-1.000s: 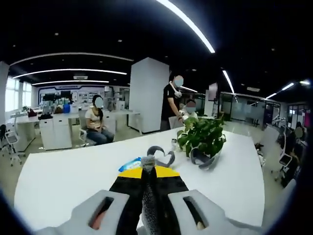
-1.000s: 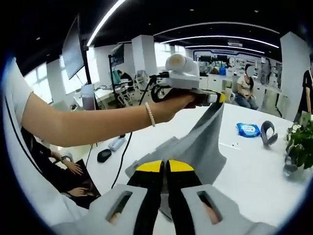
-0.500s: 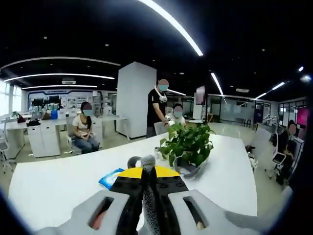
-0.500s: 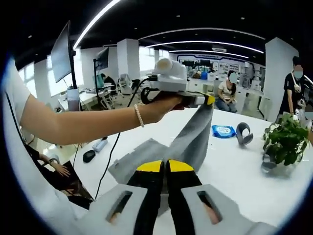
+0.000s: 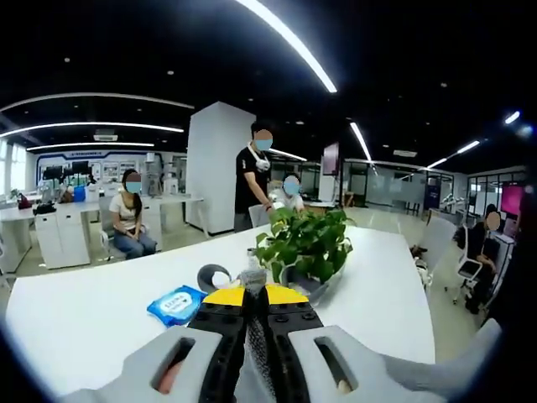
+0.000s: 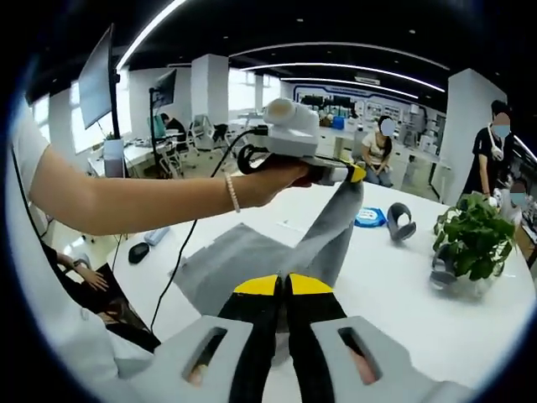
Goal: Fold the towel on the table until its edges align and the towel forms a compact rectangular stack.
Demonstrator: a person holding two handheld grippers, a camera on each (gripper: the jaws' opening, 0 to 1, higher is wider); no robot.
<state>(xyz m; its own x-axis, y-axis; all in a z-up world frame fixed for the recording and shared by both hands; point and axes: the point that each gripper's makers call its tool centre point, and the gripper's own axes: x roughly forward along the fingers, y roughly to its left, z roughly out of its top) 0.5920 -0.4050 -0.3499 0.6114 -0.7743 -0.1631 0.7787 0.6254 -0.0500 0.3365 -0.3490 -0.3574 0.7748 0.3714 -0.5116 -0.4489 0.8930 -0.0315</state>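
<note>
Towel [image 6: 277,252], grey, lies partly spread on our white table [image 6: 394,285] and partly lifted: one strip rises from the tabletop to our left gripper [image 6: 357,173], and a nearer part runs up between our right gripper's [image 6: 281,285] yellow-tipped jaws. The table is a long white surface in an open-plan office with strip lights overhead, white pillars and rows of desks. On it, in the right gripper view, we see a blue packet [image 6: 369,217], a grey curved thing [image 6: 400,225] just beside it, and a potted plant [image 6: 470,243] further right; a dark mouse-like item [image 6: 139,253] and a cable sit near the left edge. In the left gripper view the same packet [image 5: 178,304], grey thing [image 5: 214,275] and plant [image 5: 306,243] stand beyond the jaws, with one person seated [image 5: 130,222] at a desk and another standing [image 5: 254,176] by the pillar. Our left hand [image 6: 273,178] grips its tool above the table, arm stretched across the right gripper view, with a bead bracelet at the wrist. That left gripper [image 5: 254,295] is closed on a fold of towel [image 5: 256,353] that shows between its jaws. Our right gripper sits low and close to us, its jaws pressed together on the towel.
</note>
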